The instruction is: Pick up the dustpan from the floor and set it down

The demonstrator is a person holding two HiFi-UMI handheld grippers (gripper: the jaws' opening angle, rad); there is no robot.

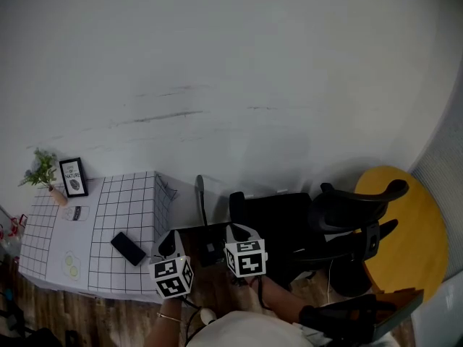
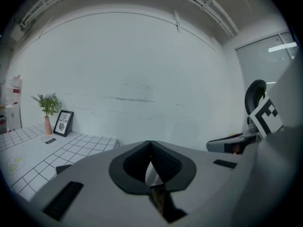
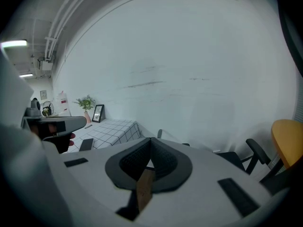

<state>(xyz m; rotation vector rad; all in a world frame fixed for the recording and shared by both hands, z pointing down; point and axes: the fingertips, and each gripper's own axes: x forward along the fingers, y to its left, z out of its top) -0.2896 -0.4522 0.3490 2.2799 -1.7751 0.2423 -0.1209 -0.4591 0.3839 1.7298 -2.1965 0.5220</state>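
At the bottom centre of the head view, the two grippers are held side by side above a wooden floor (image 1: 217,289), each showing its marker cube, both aimed toward the white wall (image 1: 231,71). The left gripper (image 2: 150,148) has its dark pads meeting at the tip with nothing between them. The right gripper (image 3: 150,145) is the same, jaws together and empty, with only a strip of brown floor showing through the slot below the pads.

Just above the grippers in the head view, a slim grey upright handle with a dark, flat part at its foot stands on the floor. It appears to be the dustpan (image 1: 201,204), though its shape is hard to make out. It sits between the table and the chair, and neither gripper touches it. The top of the handle also peeks over the right gripper's pads in that gripper's view.

At the lower left is a table (image 1: 123,194) under a white cloth with a black grid. On it are a small plant (image 1: 42,170) and a framed picture (image 1: 73,177) at the far corner, and a dark phone (image 1: 129,249) nearer the front edge. To the right of centre stands a black office chair (image 1: 318,223), and behind it, at the right edge, a round yellow tabletop (image 1: 409,230).
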